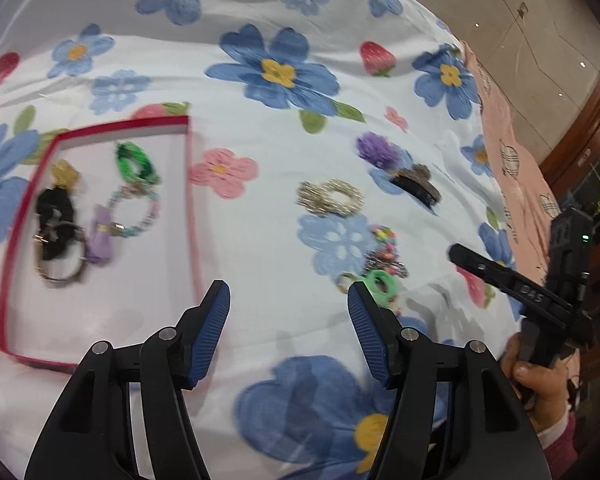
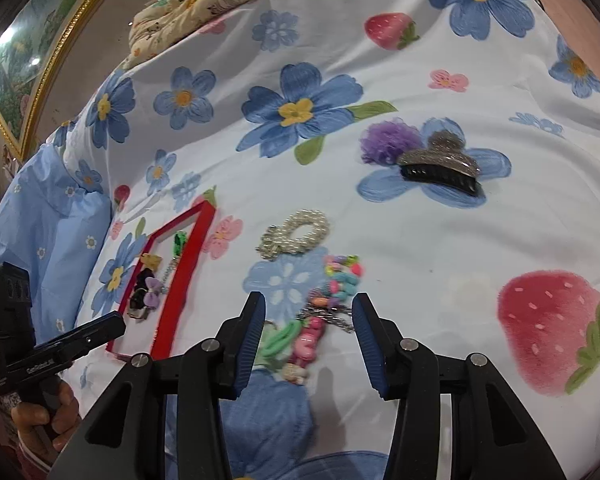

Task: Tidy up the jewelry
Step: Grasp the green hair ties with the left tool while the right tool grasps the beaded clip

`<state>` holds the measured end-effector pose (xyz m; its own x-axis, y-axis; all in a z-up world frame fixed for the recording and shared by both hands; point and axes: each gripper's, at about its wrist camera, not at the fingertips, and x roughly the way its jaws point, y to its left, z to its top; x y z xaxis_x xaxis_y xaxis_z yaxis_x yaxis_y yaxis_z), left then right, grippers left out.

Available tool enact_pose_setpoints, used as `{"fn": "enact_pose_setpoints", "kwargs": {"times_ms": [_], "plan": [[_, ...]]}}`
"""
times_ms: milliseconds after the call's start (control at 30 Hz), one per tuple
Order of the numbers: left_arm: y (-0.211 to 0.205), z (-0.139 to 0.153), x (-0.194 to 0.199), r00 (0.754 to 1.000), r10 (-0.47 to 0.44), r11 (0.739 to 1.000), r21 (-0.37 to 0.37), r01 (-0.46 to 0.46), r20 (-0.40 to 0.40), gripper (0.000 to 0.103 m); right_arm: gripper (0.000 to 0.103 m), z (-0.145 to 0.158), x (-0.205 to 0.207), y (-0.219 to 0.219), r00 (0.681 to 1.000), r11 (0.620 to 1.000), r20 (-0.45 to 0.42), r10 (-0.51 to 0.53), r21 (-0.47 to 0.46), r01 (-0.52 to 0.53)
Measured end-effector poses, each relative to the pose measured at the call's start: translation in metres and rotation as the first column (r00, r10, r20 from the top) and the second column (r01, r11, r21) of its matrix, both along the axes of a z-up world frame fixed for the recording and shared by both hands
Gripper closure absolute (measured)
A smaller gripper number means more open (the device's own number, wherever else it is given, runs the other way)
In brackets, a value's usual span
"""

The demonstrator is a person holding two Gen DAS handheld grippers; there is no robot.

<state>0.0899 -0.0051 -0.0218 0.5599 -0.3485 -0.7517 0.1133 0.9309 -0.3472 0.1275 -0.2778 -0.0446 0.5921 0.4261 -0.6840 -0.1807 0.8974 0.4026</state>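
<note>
In the red tray (image 1: 194, 216): hair ties (image 1: 56, 216)

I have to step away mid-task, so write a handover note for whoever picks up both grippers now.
Left gripper: open, empty, beside the red tray.
Right gripper: open, empty, above the colourful bead pile.
Done: several hair ties and bracelets lie in the tray.
Left on the bedsheet: pearl piece, bead pile, purple scrunchie, glitter claw clip.
</note>
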Motion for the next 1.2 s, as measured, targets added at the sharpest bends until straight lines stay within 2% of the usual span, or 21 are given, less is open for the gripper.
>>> {"fn": "enact_pose_setpoints", "kwargs": {"times_ms": [300, 433, 533, 667, 733, 767, 833, 867, 967, 1067, 1200], "plan": [[-0.059, -0.02, 0.007, 0.992, -0.125, 0.992, -0.015, 0.125, -0.025, 0.042, 0.055, -0.017, 0.019, -0.012, 0.999, 0.999, -0.043, 0.032, 0.001, -0.032], [-0.081, -0.032, 0.017, 0.985, -0.17, 0.985, -0.015, 0.17, -0.04, 0.042, 0.055, -0.03, 0.036, -0.011, 0.995, 0.998, -0.089, 0.052, 0.024, -0.05], [-0.09, -0.039, 0.023, 0.981, -0.187, 0.982, 0.007, 0.188, -0.048, 0.042, 0.055, -0.038, 0.046, -0.01, 0.992, 0.998, -0.111, 0.055, 0.037, -0.051], [-0.099, -0.05, 0.034, 0.979, -0.196, 0.981, -0.017, 0.196, -0.063, 0.042, 0.055, -0.042, 0.054, -0.006, 0.992, 0.999, -0.113, 0.052, 0.021, -0.05], [-0.103, -0.053, 0.039, 0.978, -0.201, 0.98, 0.0, 0.201, -0.063, 0.042, 0.055, -0.044, 0.058, -0.006, 0.992, 0.998, -0.117, 0.054, 0.024, -0.052], [-0.105, -0.055, 0.04, 0.977, -0.204, 0.979, 0.005, 0.205, -0.065, 0.045, 0.055, -0.045, 0.059, -0.005, 0.991, 0.998, -0.118, 0.055, 0.026, -0.052], [-0.11, -0.061, 0.045, 0.971, -0.226, 0.974, 0.013, 0.227, -0.079, 0.066, 0.055, -0.047, 0.063, -0.004, 0.991, 0.998, -0.124, 0.053, 0.021, -0.051], [-0.112, -0.064, 0.046, 0.968, -0.234, 0.971, 0.017, 0.236, -0.089, 0.081, 0.055, -0.048, 0.065, -0.004, 0.99, 0.998, -0.128, 0.054, 0.022, -0.052], [-0.112, -0.067, 0.045, 0.964, -0.252, 0.966, 0.033, 0.255, -0.083, 0.085, 0.055, -0.053, 0.069, 0.0, 0.989, 0.998, -0.138, 0.058, 0.01, -0.057], [-0.103, -0.065, 0.043, 0.965, -0.25, 0.968, 0.005, 0.251, -0.076, 0.087, 0.055, -0.057, 0.071, 0.005, 0.988, 0.998, -0.141, 0.059, -0.014, -0.062], [-0.09, -0.062, 0.04, 0.97, -0.231, 0.973, -0.014, 0.23, -0.071, 0.088, 0.065, -0.061, 0.07, 0.015, 0.99, 0.993, -0.127, 0.057, -0.094, -0.07]]}}
